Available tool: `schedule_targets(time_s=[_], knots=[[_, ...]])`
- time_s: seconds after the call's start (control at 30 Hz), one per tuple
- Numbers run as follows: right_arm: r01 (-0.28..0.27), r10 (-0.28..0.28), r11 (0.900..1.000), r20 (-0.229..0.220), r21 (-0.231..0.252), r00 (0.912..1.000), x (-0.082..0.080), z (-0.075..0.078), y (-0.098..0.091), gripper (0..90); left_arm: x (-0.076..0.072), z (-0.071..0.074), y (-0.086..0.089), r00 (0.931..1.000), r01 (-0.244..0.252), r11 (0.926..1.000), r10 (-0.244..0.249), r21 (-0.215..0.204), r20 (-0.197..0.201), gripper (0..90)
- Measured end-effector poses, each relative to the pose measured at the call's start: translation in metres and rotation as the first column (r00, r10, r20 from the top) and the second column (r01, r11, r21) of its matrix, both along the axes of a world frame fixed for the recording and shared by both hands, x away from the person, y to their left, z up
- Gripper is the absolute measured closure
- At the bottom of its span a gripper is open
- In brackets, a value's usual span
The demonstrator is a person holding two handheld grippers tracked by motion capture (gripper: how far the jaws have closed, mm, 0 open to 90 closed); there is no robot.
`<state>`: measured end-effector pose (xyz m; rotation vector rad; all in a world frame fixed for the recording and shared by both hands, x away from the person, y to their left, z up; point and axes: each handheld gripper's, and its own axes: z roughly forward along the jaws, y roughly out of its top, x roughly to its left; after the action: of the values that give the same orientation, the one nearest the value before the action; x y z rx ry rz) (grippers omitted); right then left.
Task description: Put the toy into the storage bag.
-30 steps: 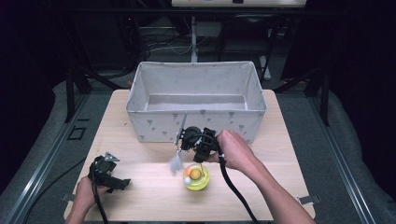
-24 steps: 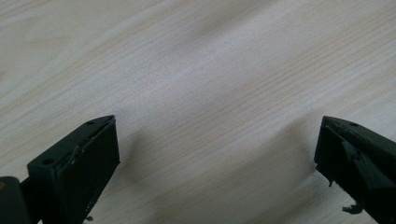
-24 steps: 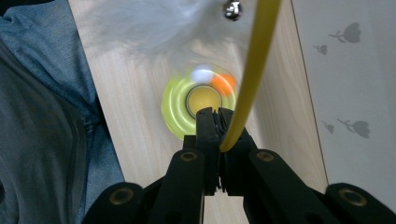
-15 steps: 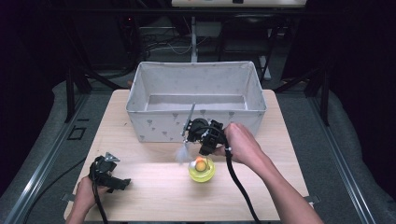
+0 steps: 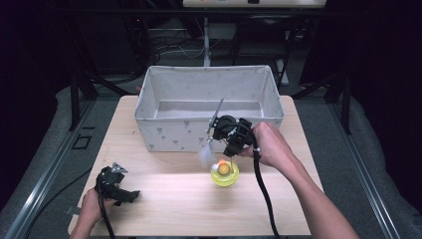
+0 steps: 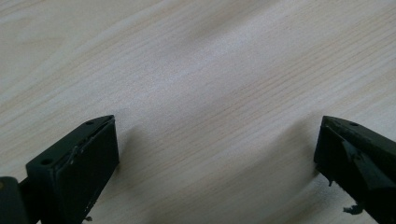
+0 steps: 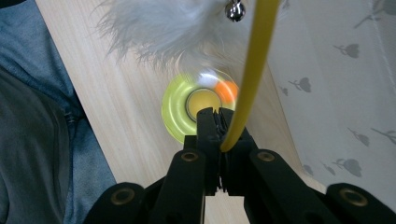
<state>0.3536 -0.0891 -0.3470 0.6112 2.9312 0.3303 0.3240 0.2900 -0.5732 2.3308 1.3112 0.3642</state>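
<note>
Since a second ago the right gripper has risen and drifted right and toward the bin, carrying the wand with it, and the ring has shifted right across the table; the left gripper has stayed where it was.

Nearest the person, the left gripper rests low at the table's near-left corner, its jaws spread wide over bare wood with nothing between them.

Further in, right of centre, the yellow-green ring lies flat on the table with an orange bead at its middle, just below the right hand.

Above it the right gripper is clamped tight on the thin yellow wand. In the right gripper view the wand runs up from the closed jaws, and its white feather tuft and a small bell hang over the ring. In the high view the tuft hangs just left of the ring, and the wand slants up across the bin's front wall.

Beyond stands the grey fabric bin, open-topped, its near wall right behind the gripper. Dark stands and cables lie past the table's far edge.
</note>
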Motion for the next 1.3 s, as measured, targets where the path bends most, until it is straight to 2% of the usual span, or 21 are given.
schedule_targets(time_s=[0.33, 0.7, 0.73, 1.3], knots=[[0.036, -0.036, 0.9994, 0.006, -0.001, 0.9993, 0.004, 0.014, -0.017, 87.8, 0.000, -0.001, 0.002, 1.0000, -0.004, 0.9998, 0.004, -0.022, -0.001, 0.0], [0.078, -0.078, 0.9970, 0.023, 0.001, 0.9967, 0.010, 0.033, -0.037, 87.8, -0.004, -0.004, 0.004, 0.9992, -0.018, 0.9989, 0.020, -0.044, 0.035, 0.0], [0.083, -0.083, 0.9964, 0.022, 0.013, 0.9963, 0.011, 0.034, -0.038, 87.8, -0.005, -0.004, 0.004, 0.9989, -0.019, 0.9986, 0.021, -0.050, 0.043, 0.0], [0.078, -0.078, 0.9969, -0.009, -0.005, 0.9969, 0.018, 0.052, -0.039, 87.7, -0.006, -0.005, 0.003, 0.9980, -0.027, 0.9981, 0.030, -0.055, 0.055, 0.0]])
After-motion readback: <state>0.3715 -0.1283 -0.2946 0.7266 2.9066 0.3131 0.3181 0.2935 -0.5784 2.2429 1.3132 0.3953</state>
